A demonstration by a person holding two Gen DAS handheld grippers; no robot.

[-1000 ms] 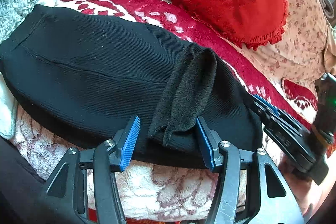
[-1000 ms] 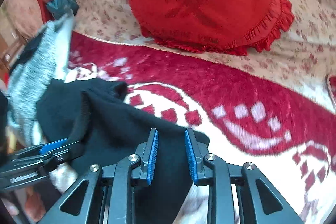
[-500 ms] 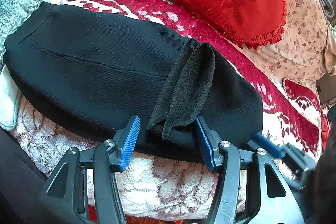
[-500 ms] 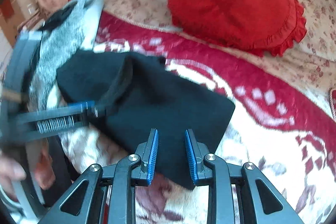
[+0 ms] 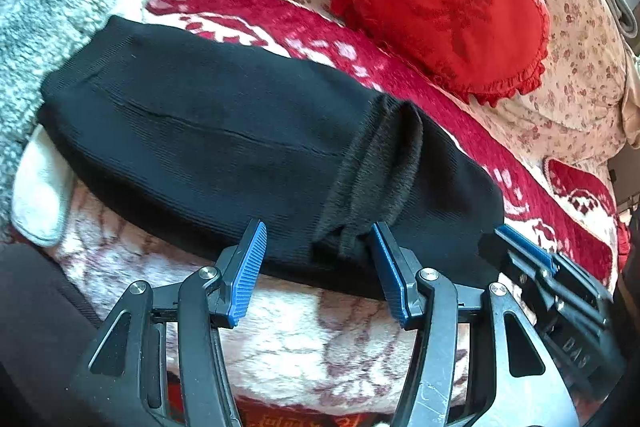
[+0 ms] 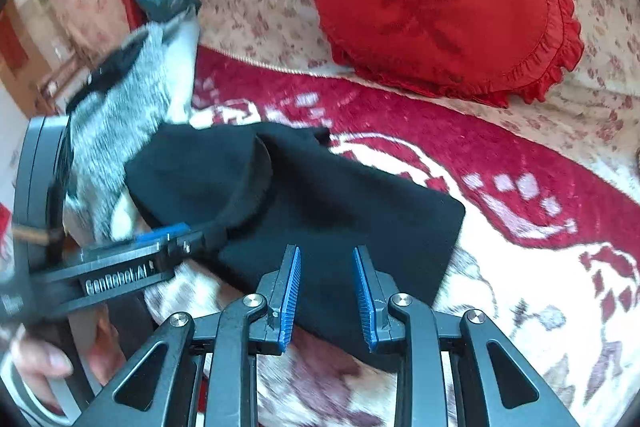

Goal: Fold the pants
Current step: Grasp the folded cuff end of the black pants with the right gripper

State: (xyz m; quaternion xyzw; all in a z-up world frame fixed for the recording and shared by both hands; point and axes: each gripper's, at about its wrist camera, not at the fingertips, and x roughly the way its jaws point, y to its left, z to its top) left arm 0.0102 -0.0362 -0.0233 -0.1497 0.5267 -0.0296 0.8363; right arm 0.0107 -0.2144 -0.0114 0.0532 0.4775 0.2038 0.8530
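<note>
Legible marking: the left gripper point(image 6: 178, 241), seen from the right wrist view, bears white lettering "GenRobot.AI" along its dark side plate. In the left wrist view, the right gripper point(image 5: 520, 247) carries embossed characters on its body, only partly legible. The red heart cushion point(image 6: 440, 7) shows a dark embroidered character, not readable.

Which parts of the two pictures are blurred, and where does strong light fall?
Left wrist view: sharp on the black pants, soft blur on the grey fleece at the upper left, bright daylight at the top right edge. Right wrist view: the left gripper and the left edge are motion-blurred; the red cushion is brightly lit.
</note>
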